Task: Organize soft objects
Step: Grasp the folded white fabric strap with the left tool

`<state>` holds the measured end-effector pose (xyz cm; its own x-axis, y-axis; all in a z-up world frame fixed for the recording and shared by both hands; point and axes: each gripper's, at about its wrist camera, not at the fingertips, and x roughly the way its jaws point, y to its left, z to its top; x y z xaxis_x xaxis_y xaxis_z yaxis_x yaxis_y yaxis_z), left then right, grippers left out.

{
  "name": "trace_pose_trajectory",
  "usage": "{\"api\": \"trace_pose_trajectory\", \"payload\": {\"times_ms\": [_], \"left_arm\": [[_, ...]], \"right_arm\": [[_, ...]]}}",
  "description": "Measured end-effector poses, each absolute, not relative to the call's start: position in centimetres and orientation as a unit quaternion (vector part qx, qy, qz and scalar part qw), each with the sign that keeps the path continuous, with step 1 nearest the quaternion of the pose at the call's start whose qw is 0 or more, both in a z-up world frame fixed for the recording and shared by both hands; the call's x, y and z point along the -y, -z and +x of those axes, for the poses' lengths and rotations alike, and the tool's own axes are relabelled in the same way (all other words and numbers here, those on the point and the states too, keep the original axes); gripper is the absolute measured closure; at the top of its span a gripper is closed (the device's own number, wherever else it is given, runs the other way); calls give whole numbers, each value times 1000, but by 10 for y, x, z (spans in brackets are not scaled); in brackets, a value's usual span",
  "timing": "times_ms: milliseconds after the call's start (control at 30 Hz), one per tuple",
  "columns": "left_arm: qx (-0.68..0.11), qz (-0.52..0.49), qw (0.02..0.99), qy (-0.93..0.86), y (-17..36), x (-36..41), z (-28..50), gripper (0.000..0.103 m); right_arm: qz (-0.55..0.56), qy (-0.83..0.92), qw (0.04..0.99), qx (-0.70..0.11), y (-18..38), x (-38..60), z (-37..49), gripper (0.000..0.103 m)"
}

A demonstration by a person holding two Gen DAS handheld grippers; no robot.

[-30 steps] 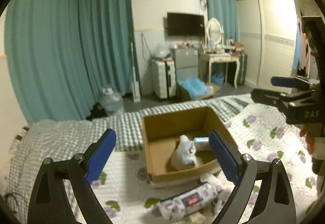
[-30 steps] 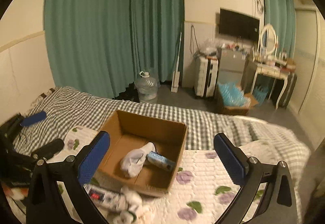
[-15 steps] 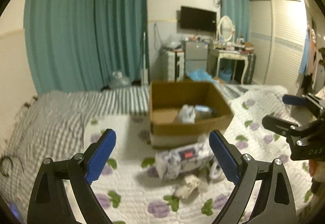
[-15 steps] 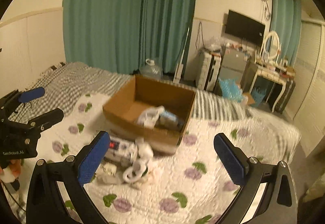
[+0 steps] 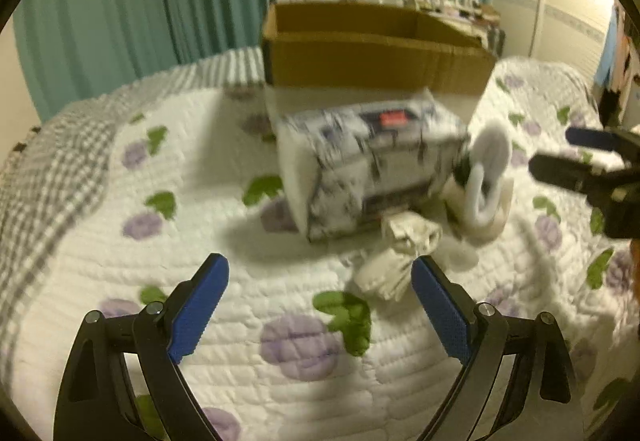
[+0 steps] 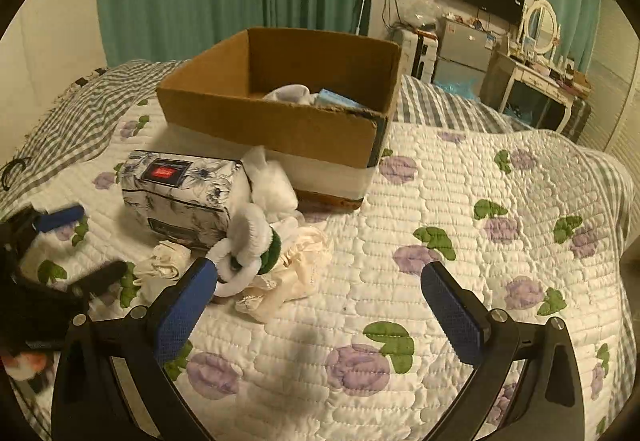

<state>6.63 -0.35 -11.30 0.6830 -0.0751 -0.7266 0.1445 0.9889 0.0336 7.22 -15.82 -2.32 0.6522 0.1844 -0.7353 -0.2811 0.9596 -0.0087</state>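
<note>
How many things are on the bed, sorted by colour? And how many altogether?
Brown: 1, the cardboard box.
Flowery grey and white: 1, the tissue pack.
White: 2, the fluffy ring toy and a sock.
Cream: 2, two crumpled cloths.
Total: 6, not counting what is inside the box.

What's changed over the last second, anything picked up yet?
Both grippers dropped toward the pile beside the cardboard box. Left gripper nears the cream cloth; right gripper nears the white plush. Nothing grasped. Jaws still wide, items unmoved.
</note>
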Motion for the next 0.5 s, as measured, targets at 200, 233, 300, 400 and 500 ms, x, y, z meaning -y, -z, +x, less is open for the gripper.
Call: {"api": "trace_pose_trajectory", "payload": {"times_ms": [200,233,300,400,500], "left_arm": [[-425,52,900,86,134,18,77,10],[-426,53,899,88,135,20,80,10],[-424,50,899,97,135,22,84,20],[-425,52,897,109,136,24,88,47],[-417,55,899,118,135,24,84,64]], "right_arm": [[-55,-124,903,-408,29,162,77,0],[-56,-124,902,-410,30,162,77,0],[-57,-124,901,-412,32,162,77,0],[-60,-124,900,-414,33,160,76,0],[-62,-124,900,-413,34,159,75,0]]}}
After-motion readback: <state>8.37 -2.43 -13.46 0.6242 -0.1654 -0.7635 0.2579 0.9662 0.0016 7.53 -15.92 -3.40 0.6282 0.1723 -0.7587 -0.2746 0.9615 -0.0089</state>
